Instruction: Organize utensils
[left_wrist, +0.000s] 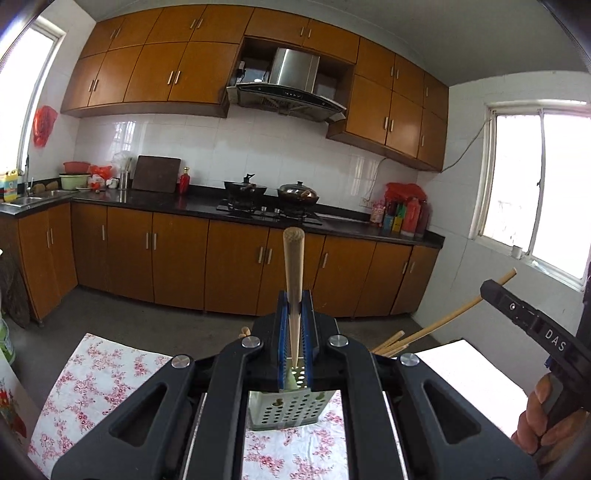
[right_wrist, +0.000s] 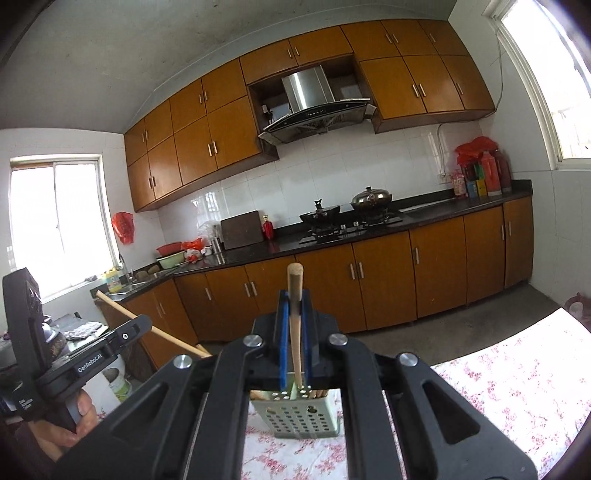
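The left gripper (left_wrist: 294, 314) has its blue ribbed pads clamped on a round, tapered wooden chopstick (left_wrist: 293, 280), whose thin tip points down into a perforated pale-green holder (left_wrist: 284, 410) standing on the pink floral tablecloth (left_wrist: 99, 376). The right gripper (right_wrist: 294, 314) likewise pinches a second smooth wooden chopstick (right_wrist: 294, 295) above the same rectangular holder (right_wrist: 304, 419), where several more sticks (right_wrist: 319, 393) rest inside.

Matt wooden chopstick (left_wrist: 293, 280), perforated plastic holder (right_wrist: 304, 417), floral cloth (left_wrist: 99, 373)
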